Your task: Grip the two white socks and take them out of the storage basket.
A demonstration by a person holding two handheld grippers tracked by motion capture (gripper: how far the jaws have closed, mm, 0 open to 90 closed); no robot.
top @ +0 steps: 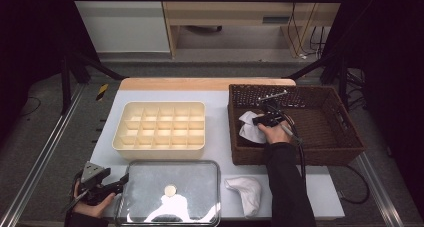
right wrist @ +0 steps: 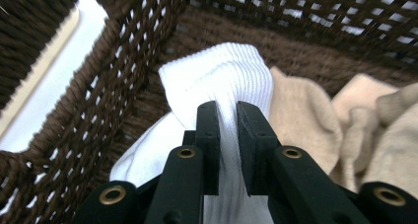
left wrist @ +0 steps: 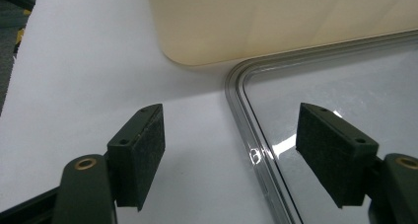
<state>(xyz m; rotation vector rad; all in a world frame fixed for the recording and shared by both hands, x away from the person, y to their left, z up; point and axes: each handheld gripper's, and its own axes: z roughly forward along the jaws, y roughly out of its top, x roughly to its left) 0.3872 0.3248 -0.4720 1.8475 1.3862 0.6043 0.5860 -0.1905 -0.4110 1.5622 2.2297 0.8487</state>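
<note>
**Right gripper clamped on a white sock in the basket, left one idle by the lid**

Going left to right across the high view. At about 7 o'clock the left gripper [top: 121, 179] sits in the person's hand at the table's [top: 220, 122] near-left corner, jaws pointing toward 3 o'clock. In the left gripper view its jaws stand wide apart with nothing between them; one pad hangs over bare table, the other over the corner of the clear lid [left wrist: 345, 100].

That clear lid [top: 170, 172] lies flat at 6 o'clock, with a small round knob in the middle. Just behind it, toward 11 o'clock from centre, is the cream divider tray [top: 159, 107], a grid of small compartments, touching or nearly touching the lid's far edge.

At 5 o'clock a loose white sock [top: 246, 192] lies on the table, just beside the lid.

At 2 o'clock is the brown wicker basket [top: 345, 137]. The right gripper [top: 254, 121] reaches into its left end. In the right gripper view the jaws are pinched together on the white sock in the basket [right wrist: 217, 76], fabric bunched between the pads, close to the basket's wall. Beige socks [right wrist: 305, 120] lie right next to it.

No brands, labels or writing I can read anywhere.
</note>
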